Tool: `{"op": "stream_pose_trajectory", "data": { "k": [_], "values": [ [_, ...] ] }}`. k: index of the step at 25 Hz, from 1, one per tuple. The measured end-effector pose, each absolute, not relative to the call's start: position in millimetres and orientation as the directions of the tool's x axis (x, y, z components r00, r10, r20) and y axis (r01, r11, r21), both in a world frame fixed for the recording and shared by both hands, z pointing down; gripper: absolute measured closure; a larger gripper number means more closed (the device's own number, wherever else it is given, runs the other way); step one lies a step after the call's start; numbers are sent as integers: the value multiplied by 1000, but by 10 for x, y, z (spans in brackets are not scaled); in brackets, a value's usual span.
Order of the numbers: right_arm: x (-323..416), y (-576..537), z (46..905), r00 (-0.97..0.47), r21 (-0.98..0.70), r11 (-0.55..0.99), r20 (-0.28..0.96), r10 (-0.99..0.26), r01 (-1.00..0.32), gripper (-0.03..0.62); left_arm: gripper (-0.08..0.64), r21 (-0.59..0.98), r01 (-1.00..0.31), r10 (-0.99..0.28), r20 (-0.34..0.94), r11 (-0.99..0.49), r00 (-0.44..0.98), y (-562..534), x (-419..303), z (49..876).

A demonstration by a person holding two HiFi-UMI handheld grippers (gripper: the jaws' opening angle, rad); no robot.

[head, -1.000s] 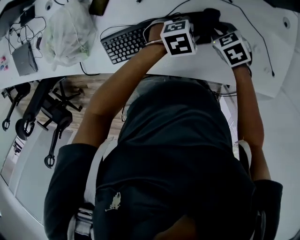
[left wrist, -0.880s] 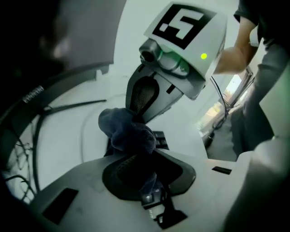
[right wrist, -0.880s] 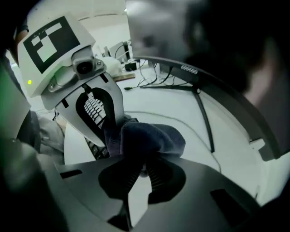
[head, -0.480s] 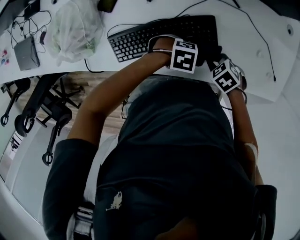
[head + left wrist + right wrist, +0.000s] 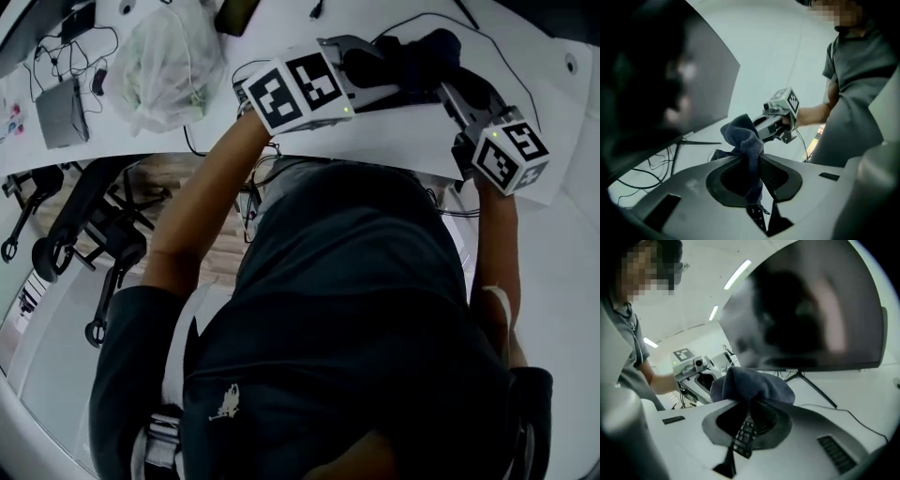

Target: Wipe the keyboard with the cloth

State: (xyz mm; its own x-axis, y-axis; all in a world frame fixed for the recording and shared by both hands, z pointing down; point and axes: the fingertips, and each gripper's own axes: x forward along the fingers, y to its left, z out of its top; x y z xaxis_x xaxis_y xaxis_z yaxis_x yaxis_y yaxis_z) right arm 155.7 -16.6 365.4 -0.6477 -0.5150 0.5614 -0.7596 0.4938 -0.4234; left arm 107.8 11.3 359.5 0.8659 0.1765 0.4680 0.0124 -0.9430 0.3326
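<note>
Dark blue cloth (image 5: 743, 136) hangs bunched between the two tongs, held up over the white desk (image 5: 394, 131). The left gripper (image 5: 752, 161) is clamped tight on one end and the right gripper (image 5: 751, 404) pinches the other, the two facing each other. The black keyboard (image 5: 742, 439) shows below the right gripper's jaws.

Monitor (image 5: 811, 310) close ahead — bag (image 5: 159, 66) leftward

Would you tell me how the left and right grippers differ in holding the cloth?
The left gripper pinches a narrow, twisted strip of the cloth; the right gripper has a broad mound of it bunched over its jaws. In the head view the left sits higher than the right. Both are shut on it.
</note>
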Motion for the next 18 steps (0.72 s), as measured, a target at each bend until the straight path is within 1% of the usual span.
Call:
{"op": "stream_pose_trajectory", "data": {
  "k": [2,4,6,9,13,18],
  "values": [
    [1420,-300,3296,-660,-416,512,472,-585,-752,563,492,326,-35,99,387,-945,917,-30,890,3246],
    [1230,-383,2990,-670,-391,544,404,-623,-742,563,492,315,-70,33,311,-947,950,-113,689,2936],
    [1031,-418,2733,-678,-352,580,367,-637,-735,566,492,305,-101,-26,241,-947,970,-157,496,2662],
    [786,-409,2409,-684,-274,628,343,-644,-729,569,492,301,-148,-104,155,-942,982,-172,241,2324],
    [573,-394,2102,-681,-228,643,307,-665,-731,571,492,293,-192,-166,110,-937,980,-151,-76,2102],
    [429,-353,1895,-665,-194,638,291,-688,-745,571,492,271,-186,-172,75,-944,982,-120,-286,1945]
  ]
}}
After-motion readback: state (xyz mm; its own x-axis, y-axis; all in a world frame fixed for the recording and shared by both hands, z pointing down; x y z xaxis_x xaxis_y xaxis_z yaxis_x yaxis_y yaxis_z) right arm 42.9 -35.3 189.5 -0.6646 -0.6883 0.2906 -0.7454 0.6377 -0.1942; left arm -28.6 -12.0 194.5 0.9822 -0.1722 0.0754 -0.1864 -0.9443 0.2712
